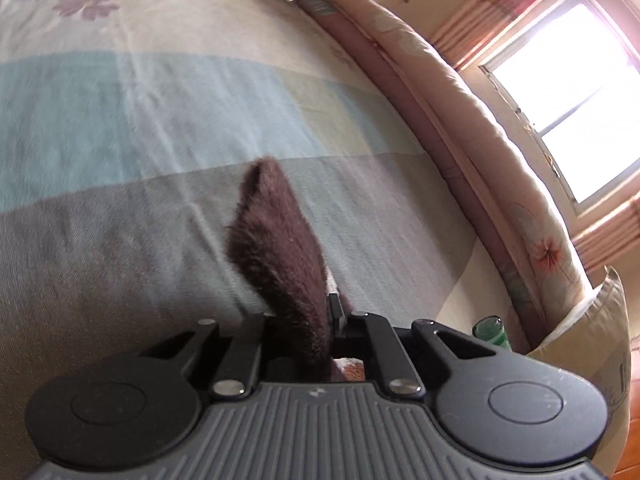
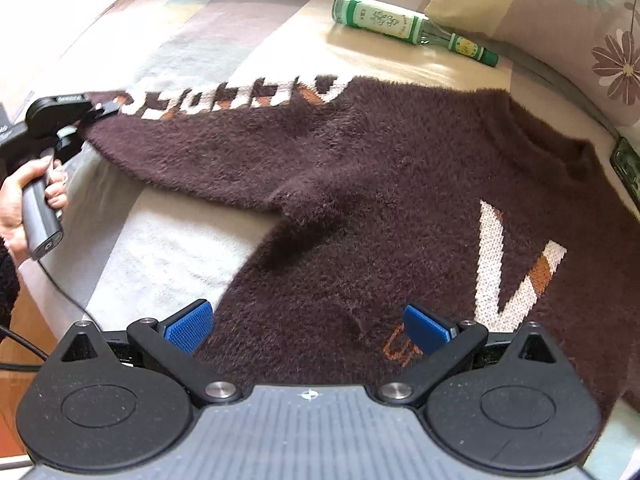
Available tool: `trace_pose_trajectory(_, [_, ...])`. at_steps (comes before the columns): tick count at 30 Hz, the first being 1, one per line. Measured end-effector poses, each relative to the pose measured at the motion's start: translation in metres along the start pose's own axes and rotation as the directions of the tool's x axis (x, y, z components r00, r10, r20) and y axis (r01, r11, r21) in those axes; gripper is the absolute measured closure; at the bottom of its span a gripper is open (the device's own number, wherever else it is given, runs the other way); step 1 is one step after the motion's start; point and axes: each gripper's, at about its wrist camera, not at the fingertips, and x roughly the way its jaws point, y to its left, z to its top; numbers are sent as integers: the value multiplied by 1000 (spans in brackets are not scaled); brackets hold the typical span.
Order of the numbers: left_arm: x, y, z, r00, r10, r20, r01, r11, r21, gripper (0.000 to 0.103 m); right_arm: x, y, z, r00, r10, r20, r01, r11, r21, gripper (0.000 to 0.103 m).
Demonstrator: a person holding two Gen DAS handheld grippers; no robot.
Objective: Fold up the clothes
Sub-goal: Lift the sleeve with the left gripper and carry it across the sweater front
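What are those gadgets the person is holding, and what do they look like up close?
Each is a handheld tool. The right gripper has a ribbed grey body, two round black discs, black linkage arms with silver pins, and blue textured pads. The left gripper is black with a grey cylindrical handle trailing a black cable. A dark fuzzy sleeve shows at the wrist.

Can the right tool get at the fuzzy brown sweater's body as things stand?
Probably yes. The right tool hangs open just over the fuzzy brown sweater, nothing between. The green glass bottle lies well beyond; the left tool, shut on the sleeve end, is off to the side.
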Motion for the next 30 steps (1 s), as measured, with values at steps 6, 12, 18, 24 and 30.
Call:
trace_pose_trajectory(6, [-13, -27, -3, 1000, -18, 18, 17, 998, 57, 95, -14, -5, -4, 999, 35, -18, -35, 999, -10, 0])
trace_pose_trajectory(12, [-18, -56, -7, 998, -60, 35, 57, 994, 90, 95, -22, -19, -12, 999, 36, -9, -36, 999, -8, 0])
trace_pose_trajectory(18, [-26, -89, -23, 993, -117, 20, 113, 984, 135, 94, -27, -37, -24, 999, 41, -11, -41, 999, 3, 0])
trace_pose_trajectory(24, [-35, -124, -47, 984, -179, -15, 178, 967, 182, 94, -34, -60, -36, 999, 47, -1, -47, 999, 23, 0])
trace_pose_trajectory(30, [-45, -160, -71, 971, -238, -41, 241, 947, 212, 94, -42, -83, -51, 999, 55, 4, -55, 997, 49, 0])
